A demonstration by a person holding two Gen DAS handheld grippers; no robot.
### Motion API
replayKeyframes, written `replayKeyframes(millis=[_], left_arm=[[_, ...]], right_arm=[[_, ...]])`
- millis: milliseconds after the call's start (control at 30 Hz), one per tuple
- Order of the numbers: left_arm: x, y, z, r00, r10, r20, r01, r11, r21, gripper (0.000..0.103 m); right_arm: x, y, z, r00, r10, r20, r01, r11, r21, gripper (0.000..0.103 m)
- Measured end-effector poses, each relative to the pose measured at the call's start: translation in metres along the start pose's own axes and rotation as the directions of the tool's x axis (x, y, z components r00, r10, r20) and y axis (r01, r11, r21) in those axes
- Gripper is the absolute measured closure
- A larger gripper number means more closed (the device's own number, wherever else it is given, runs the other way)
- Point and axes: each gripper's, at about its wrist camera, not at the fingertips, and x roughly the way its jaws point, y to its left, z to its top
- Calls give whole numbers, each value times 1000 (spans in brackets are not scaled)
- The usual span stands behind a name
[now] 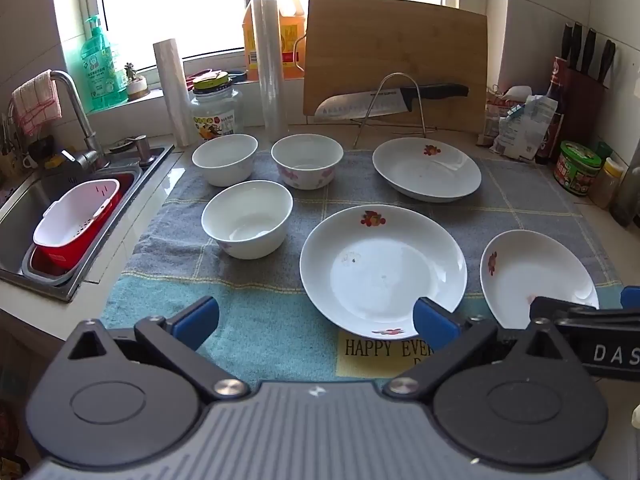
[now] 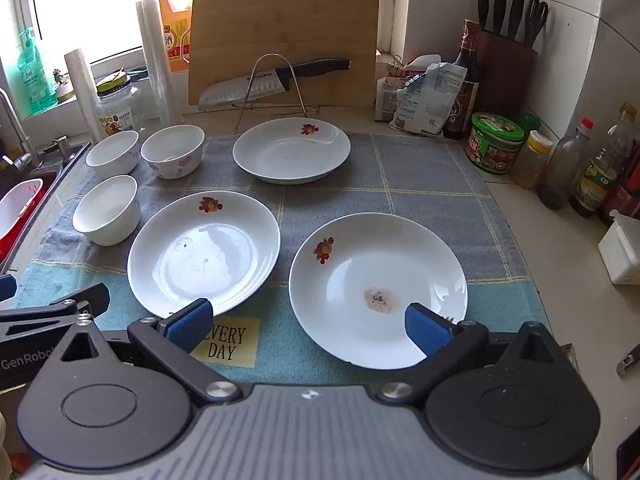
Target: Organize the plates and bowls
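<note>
Left gripper [image 1: 316, 320] jaws spread wide, holding nothing, blue pads low over the near teal strip of the towel [image 1: 256, 320]; its right pad overlaps the near rim of the centre plate [image 1: 380, 272] in view, contact unclear. Right gripper [image 2: 308, 328] also spread wide and empty, left pad at the near rim of that same plate [image 2: 204, 252], right pad over the near-right plate [image 2: 378, 288]. Three shallow white glazed plates, round, each with a small red flower print on the rim: centre, near-right, and a far plate [image 2: 292, 150] just in front of the wire rack [image 2: 272, 88]. All three are apart, with bare grey checked towel between them. Three white round bowls clustered on the towel's left side: near bowl [image 1: 248, 220], far-left bowl [image 1: 226, 158], and a flower-print bowl [image 1: 307, 160]; the two far bowls sit close side by side. Near bowl is just left of the centre plate. Towel is terry-textured, with a yellow patch of lettering at the near edge. Steel sink [image 1: 24, 216] lies beyond the towel's left edge, holding a red-and-white plastic basket [image 1: 78, 224]. Bamboo cutting board [image 1: 396, 60] stands upright behind, with a knife [image 1: 392, 100] on the rack. Jars and bottles crowd the right counter.
</note>
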Motion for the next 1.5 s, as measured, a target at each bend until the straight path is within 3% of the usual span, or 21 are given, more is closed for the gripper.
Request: replayKeyframes(millis=[1500], left_arm=[[3, -1, -1, 1000, 18, -10, -18, 1000, -4, 1]], right_arm=[[1, -1, 4, 1000, -1, 2, 1, 1000, -7, 0]])
